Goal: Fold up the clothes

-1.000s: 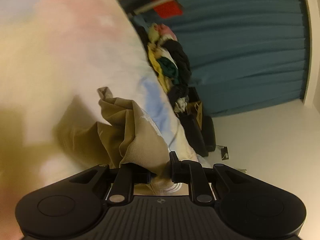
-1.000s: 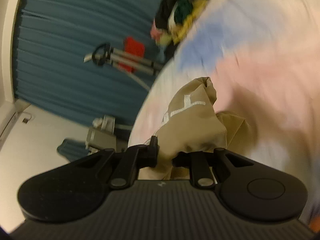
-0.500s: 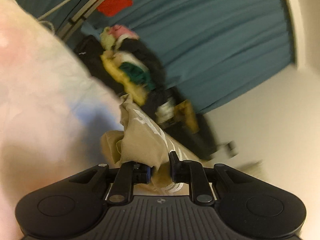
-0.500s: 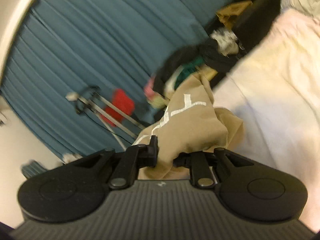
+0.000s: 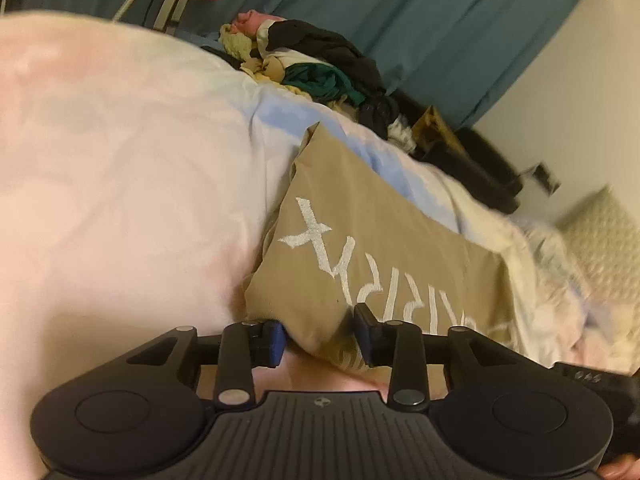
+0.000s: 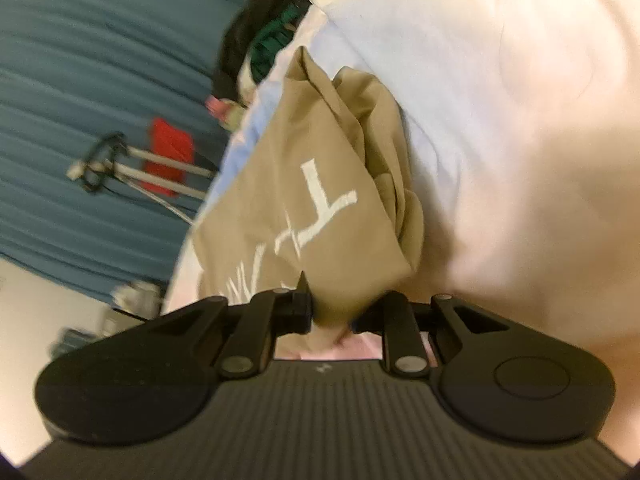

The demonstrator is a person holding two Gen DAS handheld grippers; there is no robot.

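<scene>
Both the left gripper (image 5: 320, 334) and right gripper (image 6: 331, 312) pinch the tan shirt (image 5: 360, 248) stretched near the bed's (image 5: 120, 140) edge, and an uneven pull could bunch it.

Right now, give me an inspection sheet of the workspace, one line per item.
Surface: bed cover, pale pink, white and blue, rumpled.
Job's things: tan garment with white lettering, lying on the cover, partly spread.
Clutter: pile of dark, green and yellow clothes at the far edge of the bed.
Grippers: left gripper and right gripper each have tan fabric between the fingers; both look shut on it.
Cables: thin dark cord by the metal rack.
Surroundings: teal curtain, red cloth on the rack, pale floor.
</scene>
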